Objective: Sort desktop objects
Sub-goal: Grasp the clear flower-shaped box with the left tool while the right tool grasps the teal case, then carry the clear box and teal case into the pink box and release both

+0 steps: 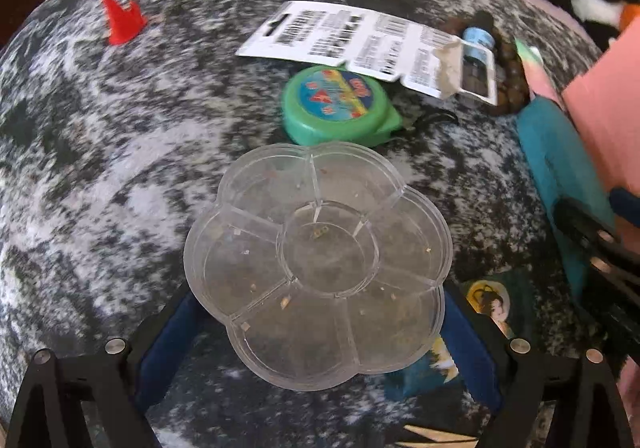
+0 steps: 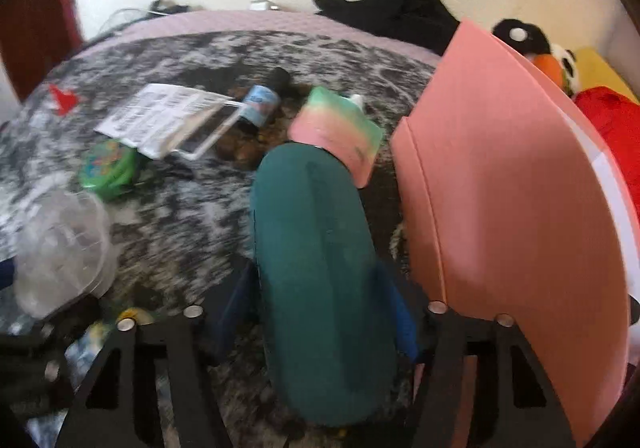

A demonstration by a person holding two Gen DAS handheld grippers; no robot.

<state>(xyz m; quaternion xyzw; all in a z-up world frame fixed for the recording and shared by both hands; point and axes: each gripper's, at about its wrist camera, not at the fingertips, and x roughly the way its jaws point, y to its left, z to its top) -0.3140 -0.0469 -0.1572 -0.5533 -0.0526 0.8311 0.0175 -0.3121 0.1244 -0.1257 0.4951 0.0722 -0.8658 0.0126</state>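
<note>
Left gripper (image 1: 320, 332): blue-padded fingers (image 1: 170, 348) are clamping the near lobes of a clear flower-shaped plastic compartment tray (image 1: 318, 264), holding it level above the black-and-white mottled cloth surface (image 1: 120, 168).

Right gripper (image 2: 324, 300): pads (image 2: 402, 322) are gripping a dark teal soft oblong case (image 2: 320, 268), angling it forward beside a pink plastic bin (image 2: 500, 188) at the surface's right edge.

Lying toward the far edge: a round green tape measure (image 1: 338, 104) with a colourful label, a white barcoded card package (image 1: 360, 44), its print blurring beyond reading, a small blue-labelled dark bottle (image 1: 478, 36), a pastel pink-and-green pouch (image 2: 340, 132) and a red plastic piece (image 1: 120, 20) near the far left corner.
</note>
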